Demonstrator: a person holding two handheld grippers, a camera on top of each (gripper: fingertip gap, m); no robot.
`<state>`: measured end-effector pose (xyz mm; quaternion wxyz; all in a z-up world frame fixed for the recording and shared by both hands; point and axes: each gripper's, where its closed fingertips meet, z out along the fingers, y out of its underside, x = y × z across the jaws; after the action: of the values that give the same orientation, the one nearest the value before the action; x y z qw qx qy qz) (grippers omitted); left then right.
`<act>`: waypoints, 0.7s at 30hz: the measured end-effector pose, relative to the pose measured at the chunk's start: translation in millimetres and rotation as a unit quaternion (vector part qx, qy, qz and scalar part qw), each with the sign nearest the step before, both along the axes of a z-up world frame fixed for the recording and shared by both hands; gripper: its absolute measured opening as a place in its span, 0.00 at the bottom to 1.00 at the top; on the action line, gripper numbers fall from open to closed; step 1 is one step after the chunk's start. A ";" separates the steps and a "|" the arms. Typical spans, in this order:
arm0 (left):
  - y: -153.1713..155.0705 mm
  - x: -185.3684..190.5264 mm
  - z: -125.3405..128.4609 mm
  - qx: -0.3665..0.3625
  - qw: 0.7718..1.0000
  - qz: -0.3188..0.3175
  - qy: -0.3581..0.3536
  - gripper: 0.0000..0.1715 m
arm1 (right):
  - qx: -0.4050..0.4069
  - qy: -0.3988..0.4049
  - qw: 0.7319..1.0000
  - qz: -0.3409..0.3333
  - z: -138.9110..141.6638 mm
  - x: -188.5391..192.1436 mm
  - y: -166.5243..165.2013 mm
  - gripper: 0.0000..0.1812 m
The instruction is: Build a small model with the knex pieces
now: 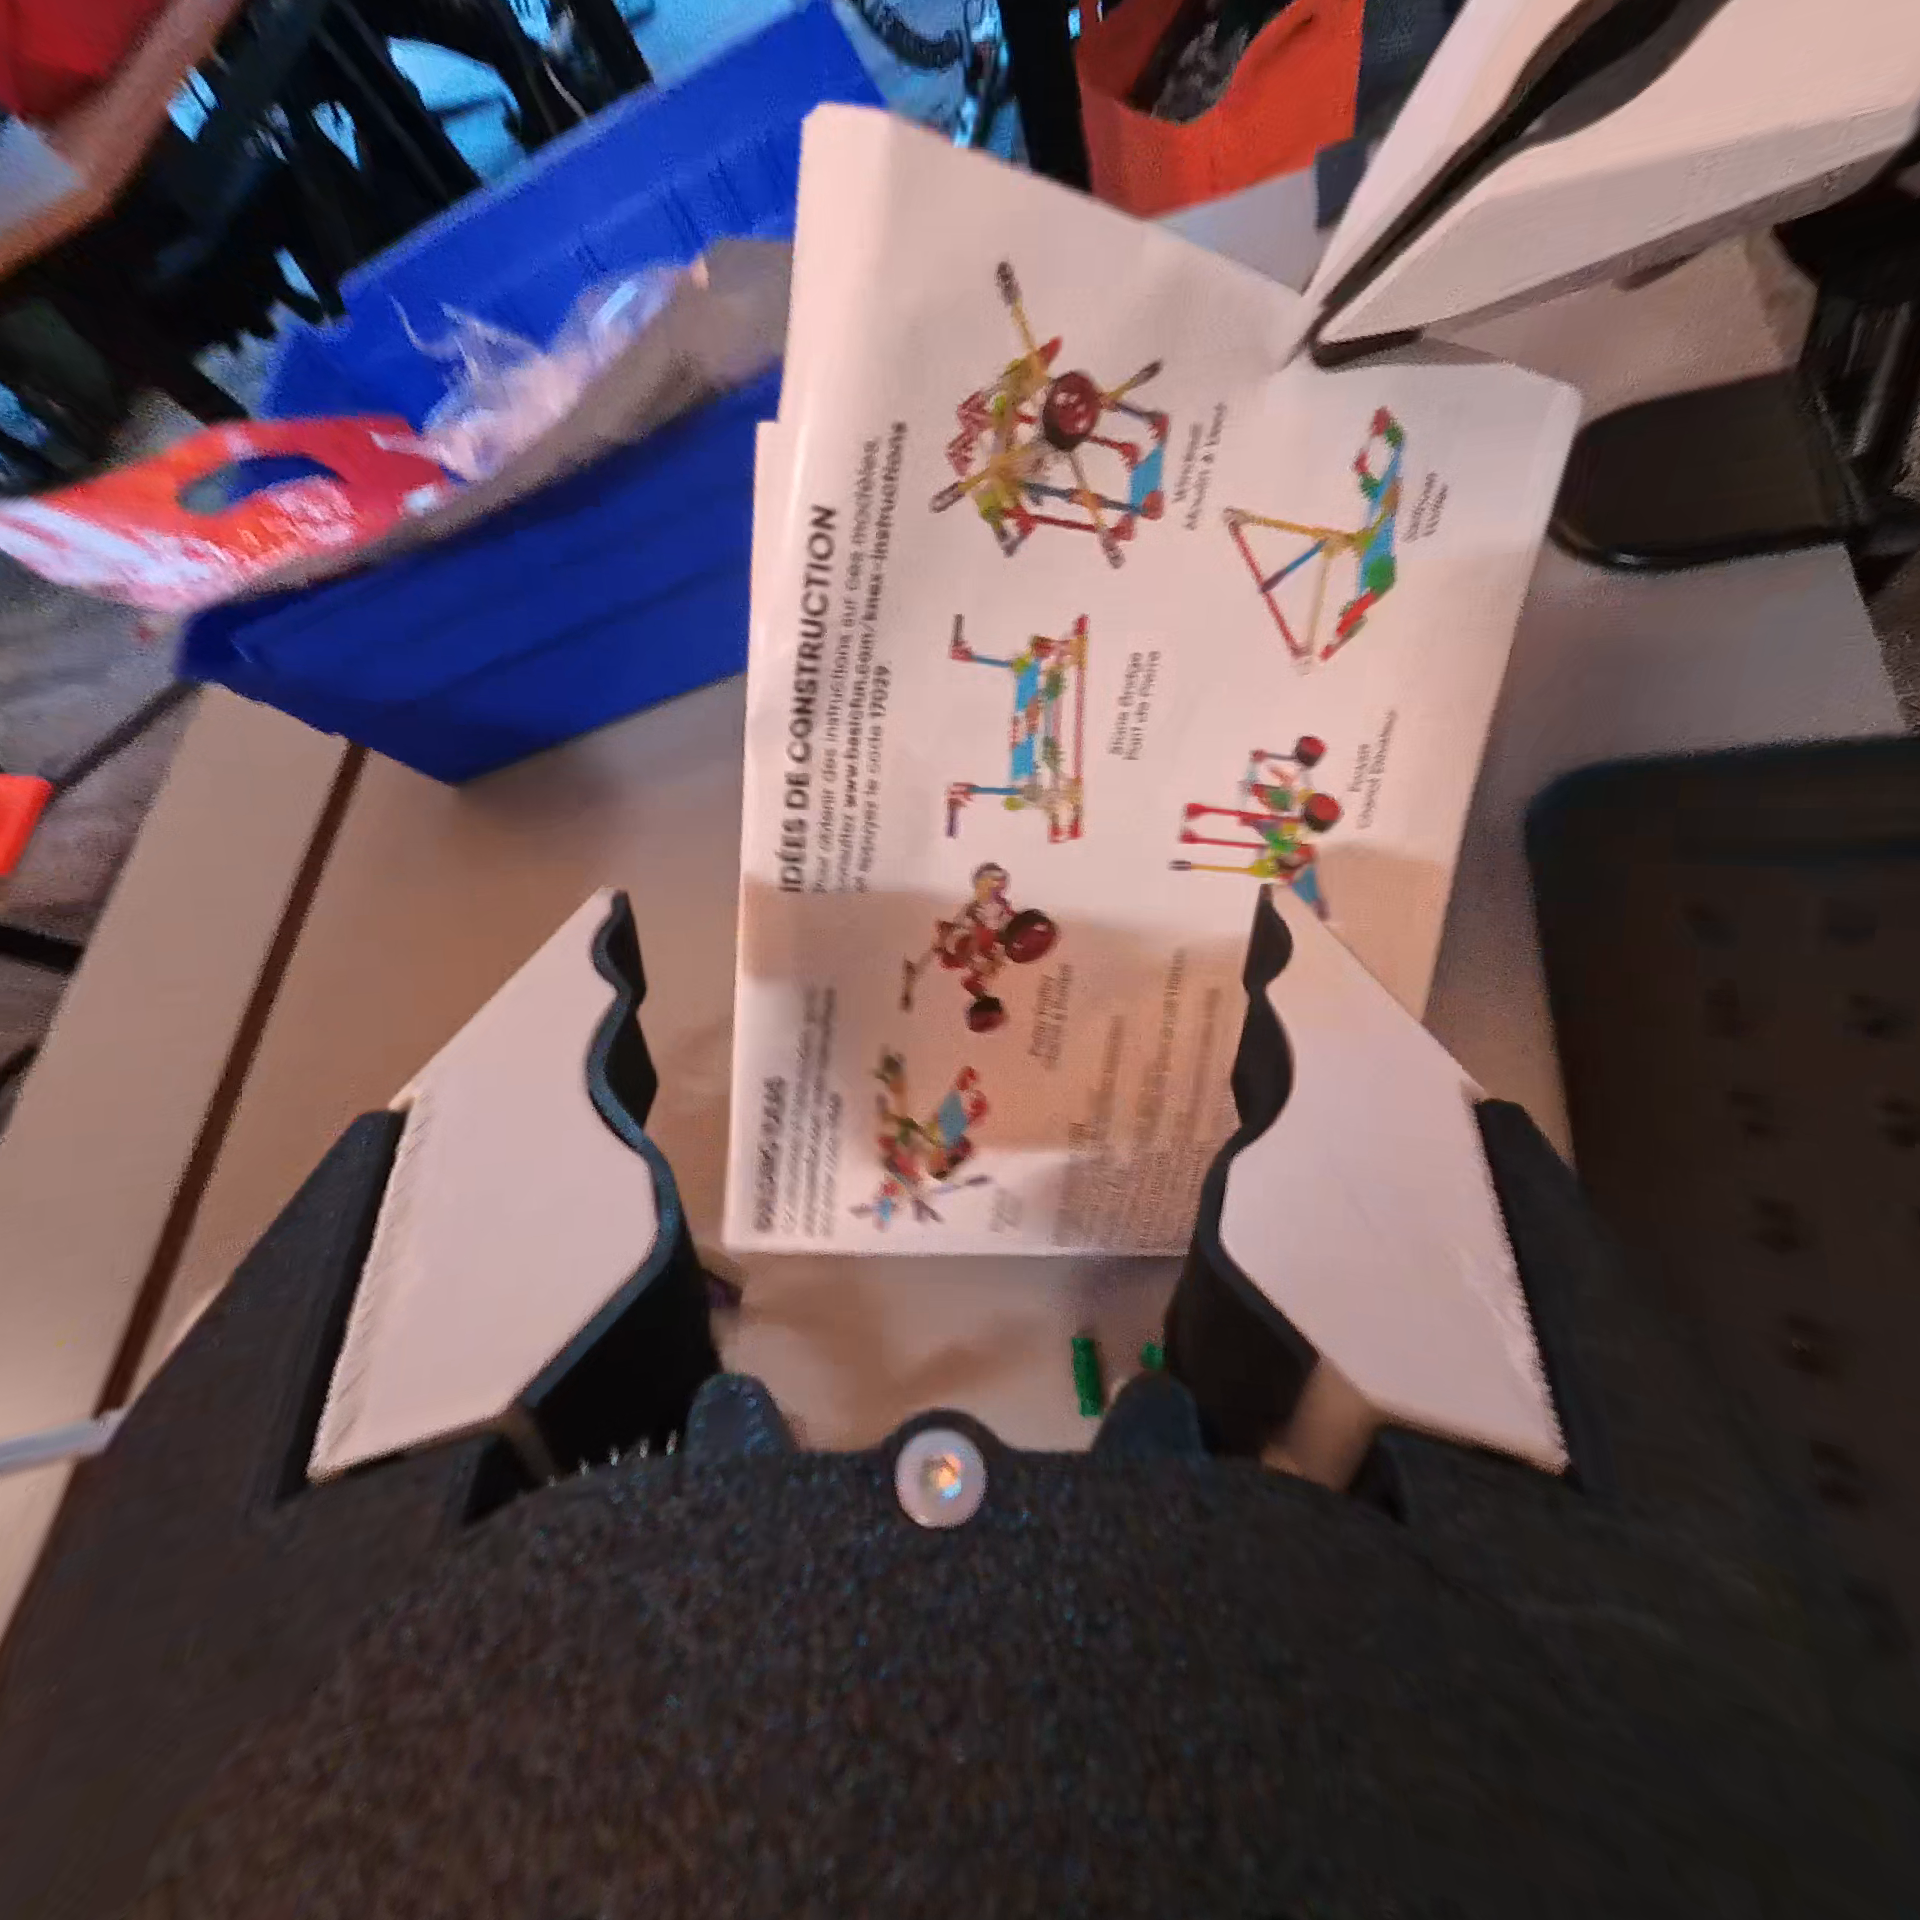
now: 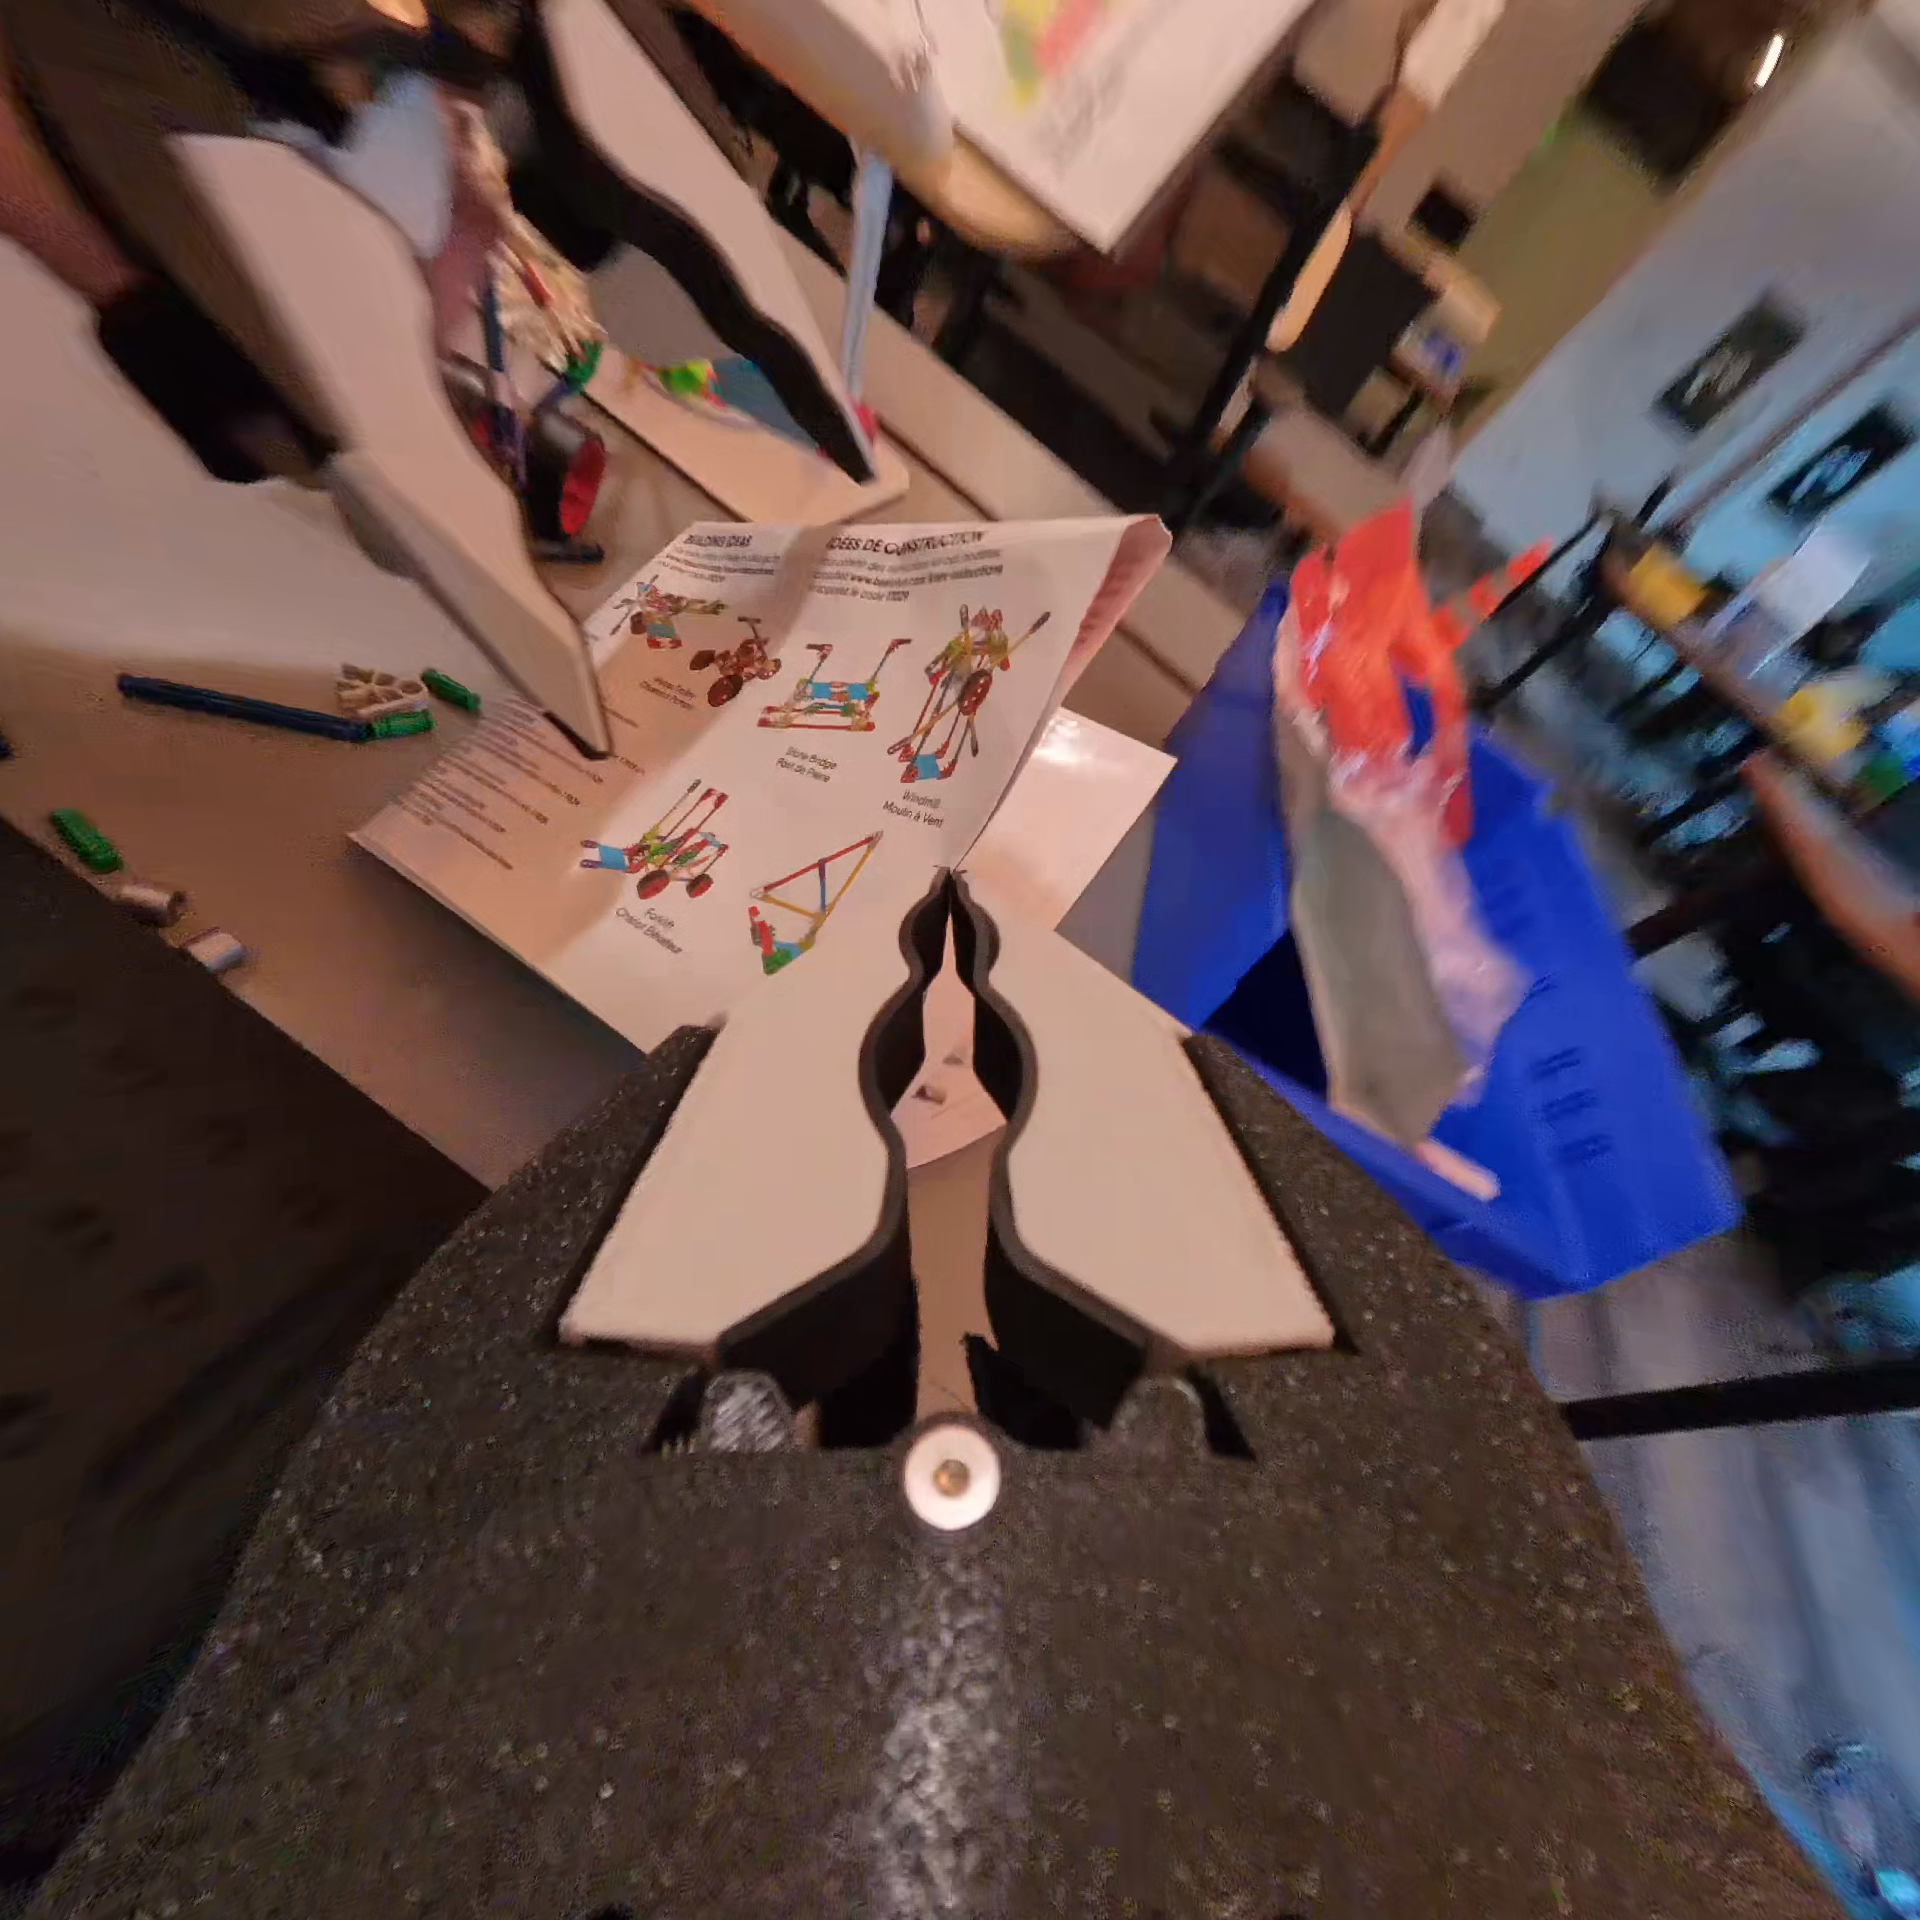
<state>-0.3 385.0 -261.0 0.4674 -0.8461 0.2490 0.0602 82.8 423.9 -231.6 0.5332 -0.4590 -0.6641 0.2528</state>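
Two at once: pinching the leaflet (image 1: 1039,623) edge in the clenched right gripper (image 2: 951,894), holding the page tilted off the table (image 1: 468,935) beside the blue bin (image 1: 540,644), and straddling its near end with the released left gripper (image 1: 940,909), near green pieces (image 1: 1086,1377).

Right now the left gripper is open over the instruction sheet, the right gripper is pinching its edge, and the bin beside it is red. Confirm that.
One detail is wrong: the bin beside the instruction sheet is blue, as the right wrist view shows. The rest stands: the left gripper is open over the sheet, and the right gripper is shut on its edge.
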 end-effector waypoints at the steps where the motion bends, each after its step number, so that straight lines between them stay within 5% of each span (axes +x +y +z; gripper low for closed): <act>1: 1.2 2.9 7.2 0.008 1.000 -0.013 -0.001 0.68 | 0.024 0.006 1.000 0.000 10.3 4.5 -2.2 0.00; 5: -2.7 17.2 21.2 0.007 0.997 -0.081 -0.013 0.65 | 0.131 0.032 0.990 0.040 50.2 19.3 -22.5 0.00; 8: -8.2 35.8 20.4 -0.022 0.987 -0.134 -0.085 0.50 | 0.163 0.058 0.982 0.070 75.5 24.1 -36.2 0.00; 13: -27.0 69.9 28.2 -0.039 0.952 -0.236 -0.189 0.01 | 0.166 0.074 0.979 0.090 96.8 22.4 -42.1 0.00; 18: -34.2 60.3 60.1 0.024 0.952 -0.236 -0.192 0.00 | 0.104 0.140 0.983 0.050 123.2 24.0 -24.8 0.05; 21: -39.4 44.0 80.7 0.061 0.954 -0.222 -0.193 0.00 | 0.029 0.173 0.984 0.010 132.6 31.3 -2.0 0.34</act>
<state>43.7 345.5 -180.4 0.5586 -0.7349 0.3318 -0.1944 114.0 421.9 -99.0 0.6501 -0.3861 -0.5737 0.3149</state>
